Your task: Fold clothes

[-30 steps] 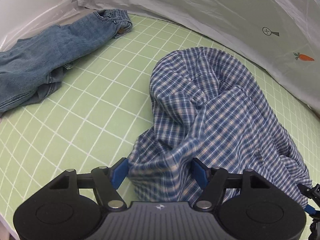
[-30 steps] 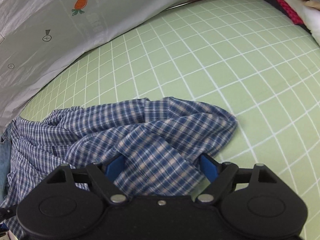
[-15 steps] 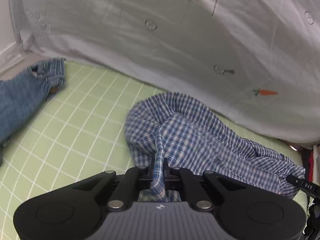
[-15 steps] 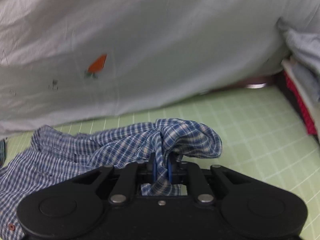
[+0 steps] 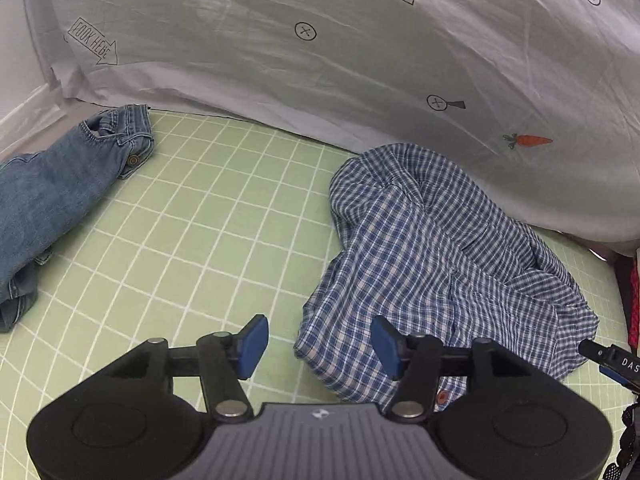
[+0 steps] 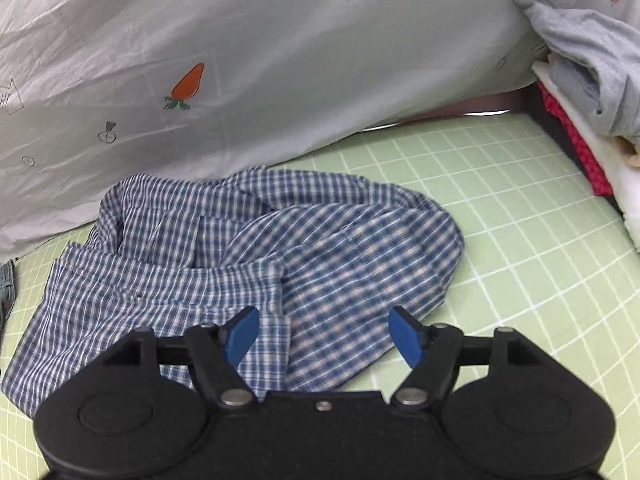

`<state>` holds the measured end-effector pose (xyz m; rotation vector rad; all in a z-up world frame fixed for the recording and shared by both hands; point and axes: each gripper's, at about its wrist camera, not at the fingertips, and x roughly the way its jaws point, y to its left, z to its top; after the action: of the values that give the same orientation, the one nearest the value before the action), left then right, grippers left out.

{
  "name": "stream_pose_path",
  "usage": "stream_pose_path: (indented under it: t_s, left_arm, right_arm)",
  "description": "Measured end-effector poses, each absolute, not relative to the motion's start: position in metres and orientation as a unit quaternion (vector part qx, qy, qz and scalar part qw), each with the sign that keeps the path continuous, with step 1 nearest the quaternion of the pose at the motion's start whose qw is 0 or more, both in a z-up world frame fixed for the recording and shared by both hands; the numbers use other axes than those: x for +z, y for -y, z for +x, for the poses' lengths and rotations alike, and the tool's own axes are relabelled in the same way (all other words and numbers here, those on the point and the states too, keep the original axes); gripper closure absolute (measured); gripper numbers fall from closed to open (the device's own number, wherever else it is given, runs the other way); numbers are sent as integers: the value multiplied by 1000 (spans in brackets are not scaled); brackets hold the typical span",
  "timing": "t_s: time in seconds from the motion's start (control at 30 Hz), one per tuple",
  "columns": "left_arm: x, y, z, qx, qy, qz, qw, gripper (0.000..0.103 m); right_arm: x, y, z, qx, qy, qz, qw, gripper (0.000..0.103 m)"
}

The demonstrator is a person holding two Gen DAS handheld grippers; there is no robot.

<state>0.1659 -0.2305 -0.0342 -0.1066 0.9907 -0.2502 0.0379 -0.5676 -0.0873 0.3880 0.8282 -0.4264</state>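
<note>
The left gripper [image 5: 318, 344] is seen with its blue pads spread wide apart and nothing held between them; the near edge of the blue plaid shirt [image 5: 436, 264] lies just beyond and partly between the pads. The right gripper [image 6: 322, 338] is likewise spread, its pads apart above the shirt's [image 6: 248, 272] near folds, with no cloth pinched.

The shirt is seen lying crumpled in a loose heap on the green grid mat [image 5: 208, 216], its far edge close to the white sheet [image 5: 320, 40] that is hung behind the mat. A reddish button is visible at the shirt's near hem in the left wrist view. The sheet is printed with small crossed circles, arrows with lettering and an orange carrot [image 6: 187, 84].

To the left, well apart from the shirt, a pair of blue jeans [image 5: 52, 200] is laid rumpled on the mat, the waistband turned toward the sheet.

At the right edge of the mat [image 6: 520, 208] a stack of folded clothes [image 6: 588, 92] is seen, with grey cloth on top and white and red cloth below it. No container is shown.
</note>
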Motion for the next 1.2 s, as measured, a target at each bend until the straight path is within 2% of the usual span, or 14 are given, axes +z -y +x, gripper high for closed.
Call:
stream_pose_path:
  t_s: [0.17,0.23,0.27,0.3,0.33,0.37,0.4,0.63,0.77,1.2]
  left_arm:
    - [-52,250,195,-133,-487,-52,862,39]
    - [-60,258,205,-140,-493,-55,857,43]
    - [-64,261,209,-143,-497,-57,854,59]
    - [-67,264,213,-148,-501,-61,850,72]
    - [-70,266,215,-153,-507,-64,846,101]
    - [-71,267,216,-155,-510,-68,844,102]
    - [-69,267,213,-158,-505,-72,846,102]
    - [-28,238,155,-173,-455,-87,869,102]
    - [-17,211,103,-174,-449,-77,873,102]
    - [-69,136,-18,-107,-540,-63,833,100]
  right_arm:
    - [-104,562,66,-176,-413,184,874,32]
    - [-111,560,78,-165,-419,183,874,43]
    - [-114,559,83,-160,-422,183,874,48]
    - [-117,558,88,-154,-424,183,873,60]
    - [-115,557,88,-148,-421,186,875,76]
    - [-114,556,87,-143,-418,188,877,86]
    - [-113,556,87,-137,-415,191,879,101]
    - [-74,544,38,-114,-365,202,902,102]
    - [-78,524,-12,-97,-389,199,895,102]
    - [-97,462,-151,-55,-470,189,860,102]
